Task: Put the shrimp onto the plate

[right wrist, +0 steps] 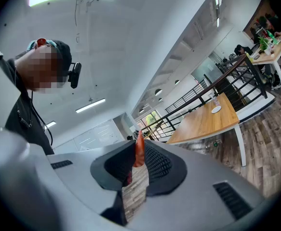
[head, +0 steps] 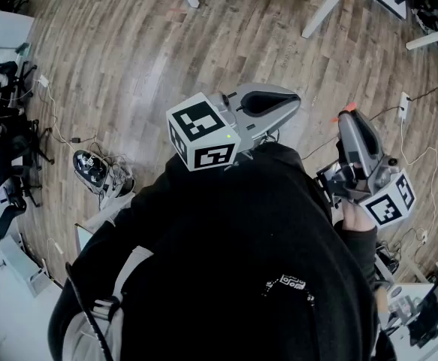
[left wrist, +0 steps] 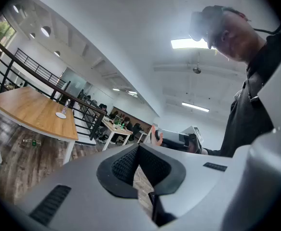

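An orange shrimp stands pinched between the dark pads of my right gripper, its tail poking out past the tips. In the head view the shrimp shows at the front of the right gripper, held at waist height to the right of the person's dark top. My left gripper is held in front of the chest and points up and to the right. Its pads meet at the tips with nothing between them. A small white plate lies on a far wooden table.
Below is wood-plank floor with cables and a power strip. Black office chairs crowd the left edge. White table legs stand at the top. A black railing runs behind the wooden table.
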`<state>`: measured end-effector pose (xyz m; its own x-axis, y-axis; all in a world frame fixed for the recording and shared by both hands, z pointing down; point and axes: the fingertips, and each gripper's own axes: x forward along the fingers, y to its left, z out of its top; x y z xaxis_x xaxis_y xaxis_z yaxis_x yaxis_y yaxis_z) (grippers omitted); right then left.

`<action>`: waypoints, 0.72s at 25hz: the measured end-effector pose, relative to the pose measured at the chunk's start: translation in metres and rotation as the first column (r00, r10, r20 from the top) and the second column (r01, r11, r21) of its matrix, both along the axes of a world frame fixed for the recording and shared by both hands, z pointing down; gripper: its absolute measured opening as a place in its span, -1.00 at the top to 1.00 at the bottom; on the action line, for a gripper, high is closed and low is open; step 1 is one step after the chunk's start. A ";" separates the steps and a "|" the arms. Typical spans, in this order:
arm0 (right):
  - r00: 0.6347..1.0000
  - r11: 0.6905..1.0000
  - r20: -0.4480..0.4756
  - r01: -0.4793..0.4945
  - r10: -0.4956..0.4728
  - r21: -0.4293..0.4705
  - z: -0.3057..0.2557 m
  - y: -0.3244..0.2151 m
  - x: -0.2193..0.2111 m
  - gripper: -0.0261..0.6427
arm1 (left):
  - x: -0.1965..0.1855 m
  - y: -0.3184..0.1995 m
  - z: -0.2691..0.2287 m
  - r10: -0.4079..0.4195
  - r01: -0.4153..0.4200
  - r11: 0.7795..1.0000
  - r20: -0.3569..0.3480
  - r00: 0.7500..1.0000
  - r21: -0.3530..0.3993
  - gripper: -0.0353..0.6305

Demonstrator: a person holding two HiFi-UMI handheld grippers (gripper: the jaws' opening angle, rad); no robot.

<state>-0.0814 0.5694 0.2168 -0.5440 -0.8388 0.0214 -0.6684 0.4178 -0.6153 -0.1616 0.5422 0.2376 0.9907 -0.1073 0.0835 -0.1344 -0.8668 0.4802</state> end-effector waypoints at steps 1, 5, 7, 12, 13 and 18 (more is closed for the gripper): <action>1.000 1.000 -0.008 0.004 -0.004 0.003 -0.001 0.000 -0.002 0.72 | -0.001 0.001 0.000 -0.001 0.001 1.000 -0.001 1.000 -0.002 0.88; 1.000 1.000 -0.002 0.022 -0.022 0.004 -0.005 -0.002 -0.009 0.72 | -0.008 0.002 -0.001 -0.012 0.012 1.000 -0.008 1.000 -0.006 0.88; 0.999 0.999 -0.007 0.035 -0.035 0.009 -0.007 -0.006 -0.013 0.72 | -0.012 0.000 -0.002 -0.021 0.021 1.000 -0.013 1.000 -0.006 0.88; 0.997 0.997 0.017 0.072 -0.072 -0.003 -0.005 -0.014 -0.014 0.72 | -0.021 -0.005 0.003 -0.069 0.069 0.997 -0.022 0.997 -0.020 0.88; 0.997 0.997 0.017 0.079 -0.079 -0.002 -0.006 -0.018 -0.012 0.72 | -0.022 -0.008 0.004 -0.080 0.080 0.997 -0.022 0.997 -0.021 0.88; 0.995 0.995 -0.004 0.101 -0.100 0.024 -0.011 -0.038 -0.001 0.72 | -0.022 -0.019 0.004 -0.124 0.124 0.992 -0.014 0.992 -0.004 0.88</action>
<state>-0.0824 0.5317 0.2055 -0.6255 -0.7802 0.0038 -0.6240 0.4974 -0.6026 -0.1833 0.5228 0.2421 0.9709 -0.2288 0.0703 -0.2337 -0.8425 0.4854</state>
